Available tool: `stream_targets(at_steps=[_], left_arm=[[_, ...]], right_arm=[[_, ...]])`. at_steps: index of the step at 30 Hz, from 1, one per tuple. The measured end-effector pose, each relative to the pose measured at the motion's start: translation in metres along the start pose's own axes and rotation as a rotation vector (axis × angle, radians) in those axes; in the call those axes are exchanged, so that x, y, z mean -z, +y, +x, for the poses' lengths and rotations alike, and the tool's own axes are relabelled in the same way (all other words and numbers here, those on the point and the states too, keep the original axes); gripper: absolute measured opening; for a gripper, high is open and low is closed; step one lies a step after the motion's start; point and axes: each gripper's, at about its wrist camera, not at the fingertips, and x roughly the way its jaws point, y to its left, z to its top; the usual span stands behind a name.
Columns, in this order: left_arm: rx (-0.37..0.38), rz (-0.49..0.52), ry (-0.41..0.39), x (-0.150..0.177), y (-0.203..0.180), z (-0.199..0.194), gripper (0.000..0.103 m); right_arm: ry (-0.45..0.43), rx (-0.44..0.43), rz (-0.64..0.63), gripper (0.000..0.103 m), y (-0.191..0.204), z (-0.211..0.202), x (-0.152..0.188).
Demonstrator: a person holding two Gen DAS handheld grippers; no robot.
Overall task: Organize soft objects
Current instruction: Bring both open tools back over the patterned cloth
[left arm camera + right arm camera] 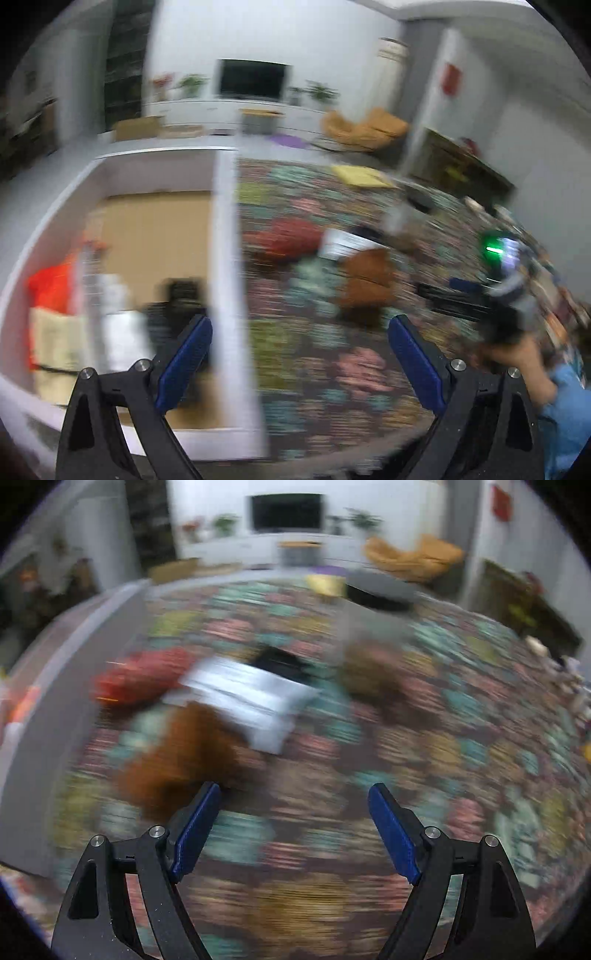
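Observation:
Both views are motion-blurred. Soft items lie on a patterned rug (pixel 325 354): a red cushion (pixel 290 236), a white folded item (pixel 343 242) and a brown plush piece (pixel 365 282). They also show in the right wrist view as the red cushion (pixel 142 677), the white item (pixel 251 698) and the brown piece (pixel 177 757). My left gripper (pixel 299 354) is open and empty, over the edge of a white storage box (pixel 225 236). My right gripper (pixel 295 823) is open and empty above the rug, just right of the brown piece. It also shows in the left wrist view (pixel 461 299).
The white box holds an orange item (pixel 51 284), a cream item (pixel 55 343), white cloth (pixel 122 332) and something black (pixel 181 299). A yellow cushion (pixel 360 175) and a dark round object (pixel 380 589) lie farther back. A TV (pixel 251 79) and an orange chair (pixel 364 127) stand by the wall.

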Motion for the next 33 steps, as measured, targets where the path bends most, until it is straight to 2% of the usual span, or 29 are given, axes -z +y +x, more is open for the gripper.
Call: stream_targets(at_steps=[2, 5, 7, 10, 11, 13, 15, 18, 33], left_arm=[[0.068, 0.043, 0.042, 0.011, -0.03, 0.019, 0.097], [0.081, 0.058, 0.146, 0.032, -0.058, 0.067, 0.097], [0.065, 0.029, 0.212, 0.045, -0.059, 0.103, 0.097], [-0.027, 0.001, 0.273, 0.057, -0.05, 0.145, 0.097], [-0.058, 0.008, 0.273, 0.058, -0.049, 0.154, 0.097], [-0.14, 0.089, 0.203, 0.051, -0.053, 0.159, 0.097], [-0.191, 0.134, 0.215, 0.047, -0.054, 0.169, 0.098], [-0.182, 0.123, 0.208, 0.045, -0.045, 0.177, 0.103], [-0.192, 0.119, 0.195, 0.047, -0.042, 0.177, 0.103]], right_arm=[[0.006, 0.054, 0.05, 0.084, -0.025, 0.013, 0.007], [0.015, 0.109, 0.122, 0.084, -0.053, 0.022, 0.018], [0.025, 0.127, 0.149, 0.084, -0.058, 0.026, 0.026], [-0.01, 0.115, 0.182, 0.087, -0.059, 0.03, 0.044], [-0.011, 0.11, 0.191, 0.087, -0.061, 0.028, 0.046], [-0.009, 0.101, 0.206, 0.089, -0.064, 0.029, 0.046], [-0.012, 0.105, 0.203, 0.089, -0.064, 0.029, 0.046], [-0.014, 0.106, 0.202, 0.089, -0.066, 0.03, 0.048], [-0.015, 0.106, 0.202, 0.09, -0.066, 0.031, 0.048]])
